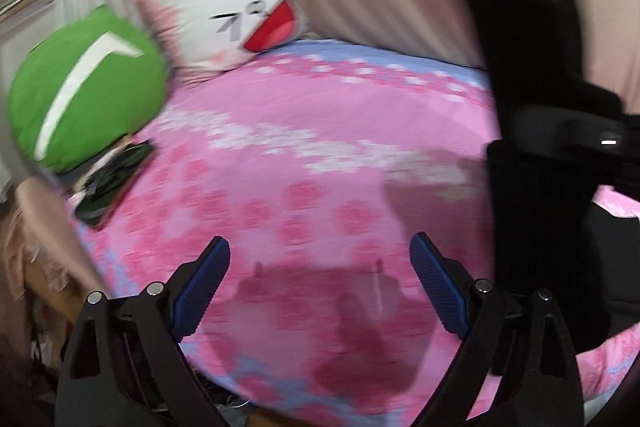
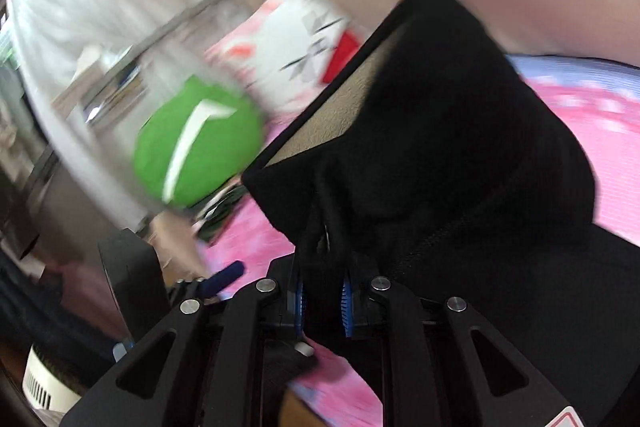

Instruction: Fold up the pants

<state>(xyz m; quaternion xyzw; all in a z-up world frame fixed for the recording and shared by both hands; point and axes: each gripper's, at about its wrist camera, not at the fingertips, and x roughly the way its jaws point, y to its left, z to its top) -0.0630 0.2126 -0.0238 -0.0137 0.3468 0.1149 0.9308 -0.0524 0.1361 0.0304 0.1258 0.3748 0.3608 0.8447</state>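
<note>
Up at the right of the bed, the right gripper [image 2: 323, 301] pinches a bunch of the black pants [image 2: 440, 131], which hang lifted above the pink floral sheet [image 1: 300, 155] (a tan lining shows inside the cloth). Meanwhile the left gripper [image 1: 320, 287] hovers over the sheet with its jaws spread wide and nothing between them; a green cushion [image 1: 88, 87] and a cartoon pillow [image 1: 228, 15] lie beyond.

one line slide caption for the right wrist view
Right tongs shut on black pants, lifted above the pink bedspread.
</note>
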